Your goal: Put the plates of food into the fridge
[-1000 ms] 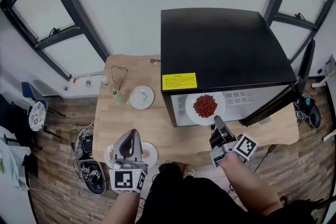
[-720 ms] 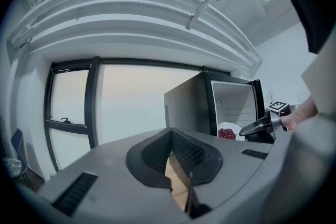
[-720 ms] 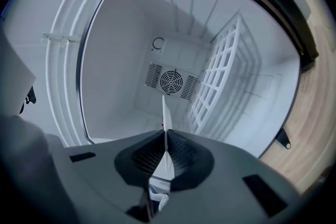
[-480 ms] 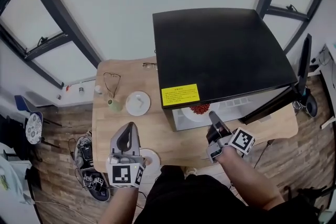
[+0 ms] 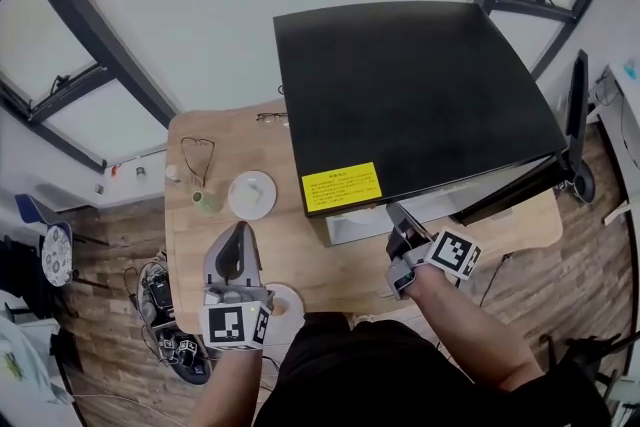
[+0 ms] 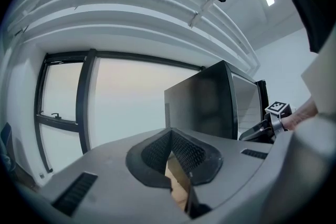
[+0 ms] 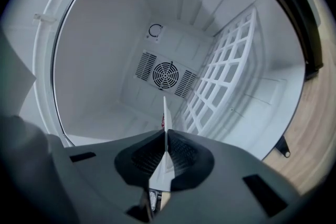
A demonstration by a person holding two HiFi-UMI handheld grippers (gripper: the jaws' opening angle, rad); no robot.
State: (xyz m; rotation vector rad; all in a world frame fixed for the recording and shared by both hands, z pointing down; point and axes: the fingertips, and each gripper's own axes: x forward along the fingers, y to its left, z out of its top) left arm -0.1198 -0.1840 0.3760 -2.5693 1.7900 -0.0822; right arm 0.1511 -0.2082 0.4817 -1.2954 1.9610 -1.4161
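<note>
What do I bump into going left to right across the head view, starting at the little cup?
small green cup → white plate → yellow sticker → right gripper → fridge door

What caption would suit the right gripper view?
Right gripper shut on a white plate, inside the fridge, facing its rear fan.

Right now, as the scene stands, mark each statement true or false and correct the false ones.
1. The right gripper holds a plate inside the fridge. True.
2. The fridge door is shut. False: the door stands open.
3. The left gripper reaches into the fridge. False: it is over the table, outside the fridge.
4. A pair of glasses lies on the table. True.
5. The label on the fridge is yellow. True.
</note>
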